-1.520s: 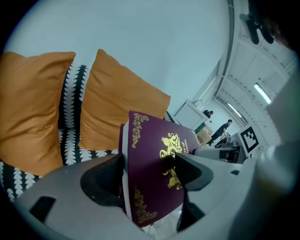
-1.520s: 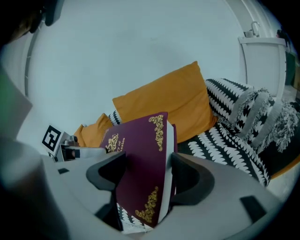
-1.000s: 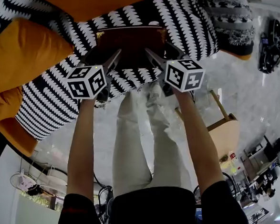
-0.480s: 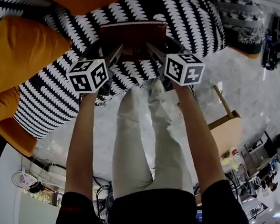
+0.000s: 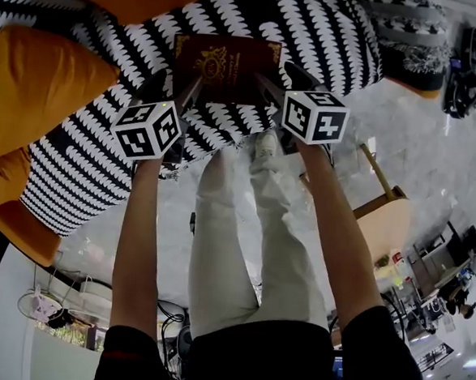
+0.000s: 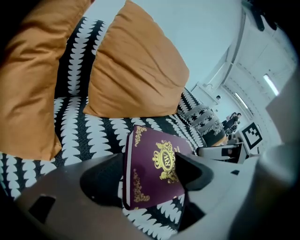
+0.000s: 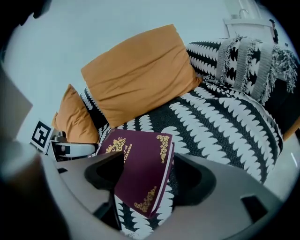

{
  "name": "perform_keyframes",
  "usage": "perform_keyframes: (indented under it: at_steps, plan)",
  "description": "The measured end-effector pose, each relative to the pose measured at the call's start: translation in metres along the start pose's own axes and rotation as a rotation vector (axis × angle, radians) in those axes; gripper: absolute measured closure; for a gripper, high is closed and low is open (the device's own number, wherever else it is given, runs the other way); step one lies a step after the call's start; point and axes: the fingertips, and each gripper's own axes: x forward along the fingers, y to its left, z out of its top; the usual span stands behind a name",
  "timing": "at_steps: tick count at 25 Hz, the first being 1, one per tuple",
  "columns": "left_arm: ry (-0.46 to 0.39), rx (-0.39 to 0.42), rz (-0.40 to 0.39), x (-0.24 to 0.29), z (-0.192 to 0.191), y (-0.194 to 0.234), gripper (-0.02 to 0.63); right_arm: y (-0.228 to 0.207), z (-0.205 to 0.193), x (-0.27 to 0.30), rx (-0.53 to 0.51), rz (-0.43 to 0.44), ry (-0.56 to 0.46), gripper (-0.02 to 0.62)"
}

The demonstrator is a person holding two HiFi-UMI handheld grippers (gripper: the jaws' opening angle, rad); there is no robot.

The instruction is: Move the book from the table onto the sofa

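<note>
Book – maroon, with gold ornament on the cover – is over the sofa seat, cover up, close to the seat's front edge. Its near end looks slightly raised from the black-and-white fabric; whether the far end rests there cannot be told.

Each near corner sits inside a gripper. The left gripper has its jaws wide apart: the inner jaw overlaps the cover and the outer one stands just beside the book's side edge. The right gripper mirrors this at the other corner, jaws equally spread, not pressed together on the book. Whether any pad touches it is unclear.

Further back on the seat, an orange cushion leans against the backrest, with a second one toward the left end. A fringed patterned pillow lies at the right end.

Below the front edge – the person's legs and pale floor.
</note>
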Motion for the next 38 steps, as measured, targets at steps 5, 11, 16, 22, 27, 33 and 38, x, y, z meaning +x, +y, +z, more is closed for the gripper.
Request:
perform_keyframes:
  at_steps: [5,11,16,22,27,33,38]
  plan:
    - [0.003,0.004,-0.01,0.0,-0.002,0.0,0.244,0.0,0.0,-0.003,0.005,0.003,0.003,0.25]
    - [-0.012,0.019,-0.004,-0.008,-0.005,-0.009,0.329,0.004,-0.002,-0.014,-0.019,0.014,-0.006,0.291]
    - [-0.031,0.01,-0.022,-0.012,-0.003,-0.021,0.412,0.011,0.002,-0.022,-0.062,0.017,-0.013,0.363]
    - [-0.071,0.044,0.02,-0.031,0.011,-0.047,0.551,0.019,0.015,-0.052,-0.109,0.004,-0.024,0.469]
    - [-0.076,0.124,0.042,-0.049,0.018,-0.071,0.58,0.027,0.019,-0.077,-0.131,0.005,-0.037,0.543]
    - [-0.121,0.128,0.04,-0.075,0.034,-0.102,0.589,0.048,0.032,-0.103,-0.184,0.043,-0.025,0.578]
    - [-0.146,0.129,0.031,-0.1,0.048,-0.128,0.589,0.06,0.05,-0.13,-0.199,0.067,-0.037,0.578]
